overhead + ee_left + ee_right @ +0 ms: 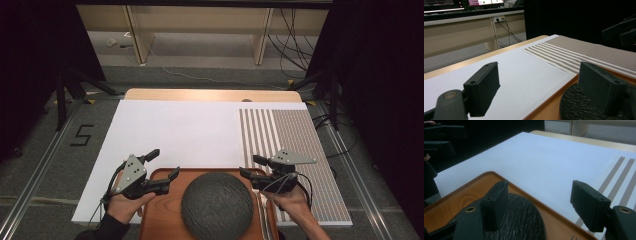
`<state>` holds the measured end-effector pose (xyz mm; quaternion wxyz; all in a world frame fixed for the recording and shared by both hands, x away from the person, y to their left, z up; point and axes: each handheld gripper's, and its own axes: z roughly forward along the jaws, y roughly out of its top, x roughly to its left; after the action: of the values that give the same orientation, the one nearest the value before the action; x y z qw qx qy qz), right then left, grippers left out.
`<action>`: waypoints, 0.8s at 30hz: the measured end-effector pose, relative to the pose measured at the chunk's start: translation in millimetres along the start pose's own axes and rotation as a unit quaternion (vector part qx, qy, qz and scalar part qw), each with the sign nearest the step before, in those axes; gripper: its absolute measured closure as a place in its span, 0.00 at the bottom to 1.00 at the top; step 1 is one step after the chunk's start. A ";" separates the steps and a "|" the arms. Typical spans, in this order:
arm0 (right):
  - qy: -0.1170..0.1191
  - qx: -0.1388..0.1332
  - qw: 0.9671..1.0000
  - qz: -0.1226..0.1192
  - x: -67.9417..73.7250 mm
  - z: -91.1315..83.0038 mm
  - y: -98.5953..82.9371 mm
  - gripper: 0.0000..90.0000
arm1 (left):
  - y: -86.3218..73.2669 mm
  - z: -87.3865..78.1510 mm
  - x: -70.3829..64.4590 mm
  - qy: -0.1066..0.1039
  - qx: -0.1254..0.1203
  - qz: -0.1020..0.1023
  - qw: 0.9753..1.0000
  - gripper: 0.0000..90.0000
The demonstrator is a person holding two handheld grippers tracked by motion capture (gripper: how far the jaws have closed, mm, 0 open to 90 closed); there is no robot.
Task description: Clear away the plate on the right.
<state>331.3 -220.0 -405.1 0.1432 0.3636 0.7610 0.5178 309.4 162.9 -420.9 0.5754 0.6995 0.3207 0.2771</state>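
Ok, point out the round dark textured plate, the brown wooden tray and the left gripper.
Round dark textured plate (217, 205), high view: middle of its top face.
Brown wooden tray (162, 220), high view: bare floor left of the plate.
Left gripper (163, 165), high view: midway between its open fingertips.

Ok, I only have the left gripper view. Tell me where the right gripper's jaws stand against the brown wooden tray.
Observer: The right gripper is open. In its own view the brown wooden tray has its rim running between the jaws.
Operator: Now give me the plate's place.
Observer: The dark grey round textured plate lies in the tray, nearer its right rim than its left.
Operator: Report my own gripper from above.
Observer: The left gripper is open at the tray's far left corner, gripping nothing.
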 end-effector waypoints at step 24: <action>-0.044 -0.032 0.998 -0.038 8.0 -22.5 2.1 0.22 | -0.6 -2.6 0.2 -0.002 0.002 0.002 1.000 0.19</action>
<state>313.1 -229.3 -392.4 0.2073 0.3521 0.7505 0.5194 307.5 164.7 -421.0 0.5742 0.7016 0.3189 0.2762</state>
